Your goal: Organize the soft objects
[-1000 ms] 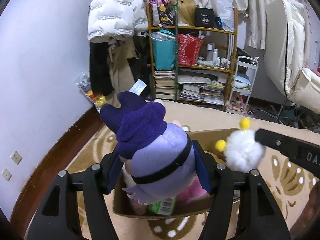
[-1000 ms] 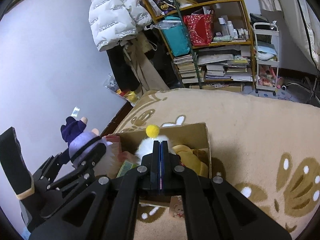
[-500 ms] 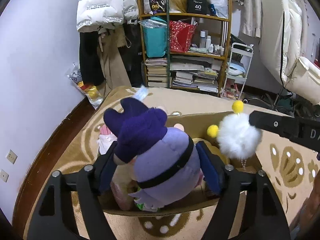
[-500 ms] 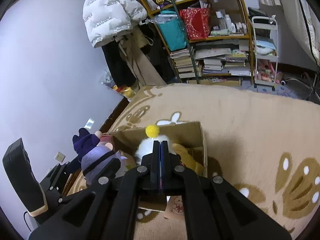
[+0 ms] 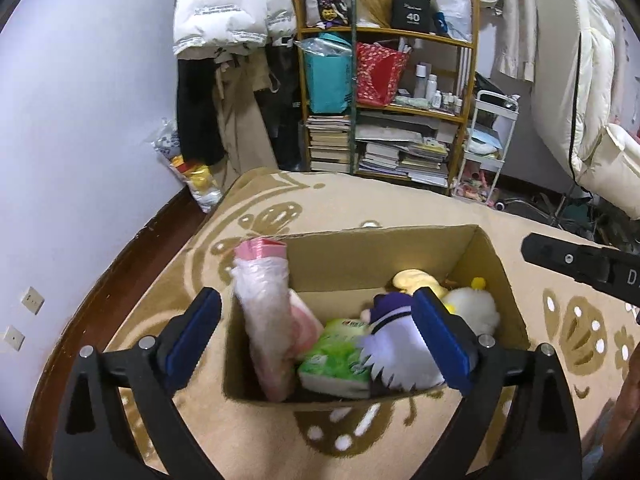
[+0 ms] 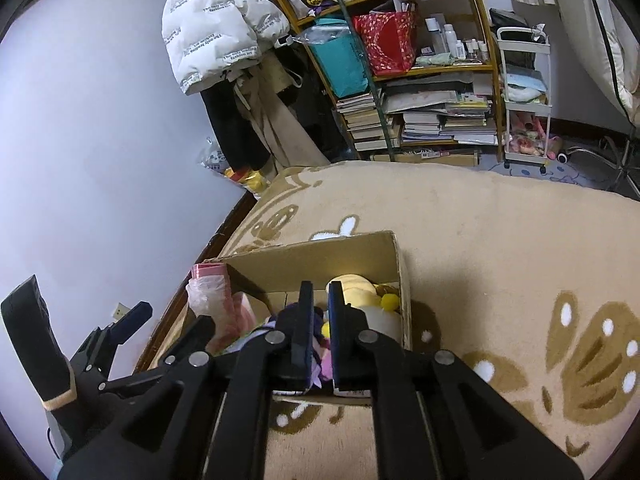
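Observation:
An open cardboard box (image 5: 400, 236) (image 6: 320, 252) stands on the beige rug. Inside it lie a purple-and-white plush doll (image 5: 396, 352), a white fluffy pompom toy (image 5: 472, 312) (image 6: 382, 320) with yellow balls, a yellow plush (image 5: 416, 280), a green tissue pack (image 5: 336, 360) and a pink bagged roll (image 5: 264, 312). My left gripper (image 5: 320, 328) hangs over the box, its jaws opening wide; the doll lies loose below its right finger. My right gripper (image 6: 318, 320) sits over the box's right half, its jaws opening to a narrow gap with nothing pressed between them.
A crowded wooden shelf (image 5: 384, 112) of books and bags stands behind the rug, with a white puffer jacket (image 5: 224, 4) hanging to its left. A white cart (image 5: 484, 148) and a cream recliner (image 5: 580, 100) are at the right. Wall and dark floor border the rug's left edge.
The left jaws spread and the purple doll fell from them into the box. The white pompom toy left the right gripper and lies in the box; the right jaws parted slightly.

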A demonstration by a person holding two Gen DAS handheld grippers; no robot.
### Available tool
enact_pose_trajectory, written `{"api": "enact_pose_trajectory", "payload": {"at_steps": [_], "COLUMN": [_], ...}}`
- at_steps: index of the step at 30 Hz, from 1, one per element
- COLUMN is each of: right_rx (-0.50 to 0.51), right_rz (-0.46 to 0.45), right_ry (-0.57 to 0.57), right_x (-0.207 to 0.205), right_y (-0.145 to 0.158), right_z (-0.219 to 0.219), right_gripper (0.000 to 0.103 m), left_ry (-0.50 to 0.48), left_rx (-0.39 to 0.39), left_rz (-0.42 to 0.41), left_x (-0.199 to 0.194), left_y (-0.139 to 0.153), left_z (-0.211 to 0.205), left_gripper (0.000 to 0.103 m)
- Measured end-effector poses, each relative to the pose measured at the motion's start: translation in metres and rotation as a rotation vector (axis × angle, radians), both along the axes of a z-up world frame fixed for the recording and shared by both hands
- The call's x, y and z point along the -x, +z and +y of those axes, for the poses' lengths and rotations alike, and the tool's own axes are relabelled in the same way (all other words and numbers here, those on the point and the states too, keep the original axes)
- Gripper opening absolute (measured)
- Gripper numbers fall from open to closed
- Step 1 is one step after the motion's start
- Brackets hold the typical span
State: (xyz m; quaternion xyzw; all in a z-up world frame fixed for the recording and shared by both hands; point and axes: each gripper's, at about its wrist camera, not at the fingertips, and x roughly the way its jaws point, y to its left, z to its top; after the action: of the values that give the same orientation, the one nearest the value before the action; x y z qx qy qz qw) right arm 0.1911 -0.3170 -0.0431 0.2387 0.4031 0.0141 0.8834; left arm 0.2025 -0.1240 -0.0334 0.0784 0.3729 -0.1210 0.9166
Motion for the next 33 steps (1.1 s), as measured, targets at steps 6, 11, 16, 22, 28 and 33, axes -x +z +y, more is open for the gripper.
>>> {"api": "enact_pose_trajectory", "payload": {"at_steps": [6,11,16,22,28,33], "right_rx": [0.022,0.049,0.098,0.090,0.114,0.160], "right_rz": [0.008,-0.023,-0.097,-0.194,-0.238,-0.265], "right_ry": [0.031,0.034,-0.014,-0.033,-0.039,-0.030], "right_x": [0.011,0.026,0.049,0.083,0.115,0.138], "right_y": [0.013,0.036,0.067,0.097,0.112,0.114], "right_z": [0.015,0.022,0.022,0.019,0.021,0.026], "right_gripper": [0.046,0.078,0.103,0.103,0.103,0.103], "left_ry": [0.032,0.060,0.079,0.104,0.131,0.135], "left_rx": [-0.005,0.005,0.009,0.055,0.047,0.052], "left_rz": [-0.039,-0.065,-0.098,-0.138,-0.219,-0.260], "left_x": [0.021,0.040,0.063,0.093,0.121,0.144], "left_y": [0.023,0.045,0.064,0.090,0.112,0.115], "left_z": [0.018,0.036,0.050,0.071,0.081,0.085], "left_gripper": [0.100,0.101,0.102,0.102,0.102,0.102]}}
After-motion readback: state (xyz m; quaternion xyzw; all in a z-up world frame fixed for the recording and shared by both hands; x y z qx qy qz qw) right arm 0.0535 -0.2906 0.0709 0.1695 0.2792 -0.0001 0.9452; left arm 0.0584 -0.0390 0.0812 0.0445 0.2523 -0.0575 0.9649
